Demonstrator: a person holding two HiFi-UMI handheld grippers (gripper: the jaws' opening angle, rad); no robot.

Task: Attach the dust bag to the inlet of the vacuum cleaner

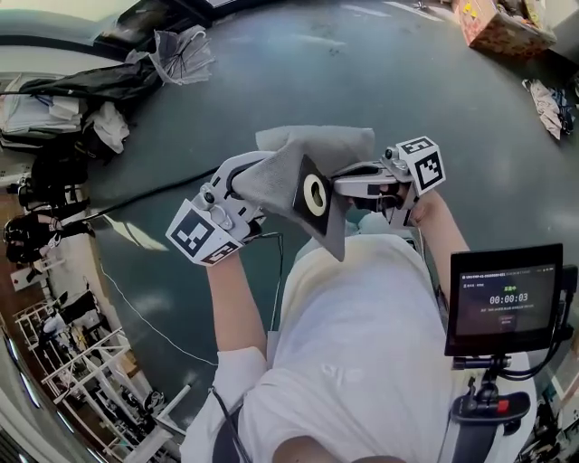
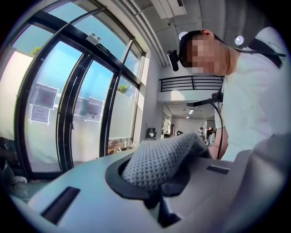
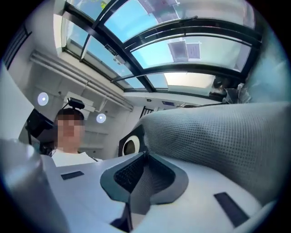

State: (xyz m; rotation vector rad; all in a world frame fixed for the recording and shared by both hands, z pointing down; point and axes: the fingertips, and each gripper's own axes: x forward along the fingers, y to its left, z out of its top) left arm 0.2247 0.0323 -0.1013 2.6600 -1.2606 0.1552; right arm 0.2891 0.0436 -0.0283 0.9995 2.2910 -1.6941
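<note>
A grey fabric dust bag (image 1: 289,167) with a dark square collar (image 1: 330,226) and a white-ringed hole (image 1: 315,194) hangs in the air in front of the person's chest. My left gripper (image 1: 251,181) comes in from the left and is shut on a bunch of the bag's mesh fabric (image 2: 159,161). My right gripper (image 1: 348,187) comes in from the right, tilted upward, and is shut on a thin fold of the bag (image 3: 136,186) beside the collar (image 3: 130,146). The rest of the bag (image 3: 218,136) bulges to that gripper's right. No vacuum cleaner can be made out.
Below is a grey-green floor (image 1: 298,72). A dark umbrella and bags (image 1: 136,72) lie at the upper left, with a cable (image 1: 145,203) running out from them. A cardboard box (image 1: 502,27) sits at the upper right. A small screen (image 1: 504,298) hangs at the person's right.
</note>
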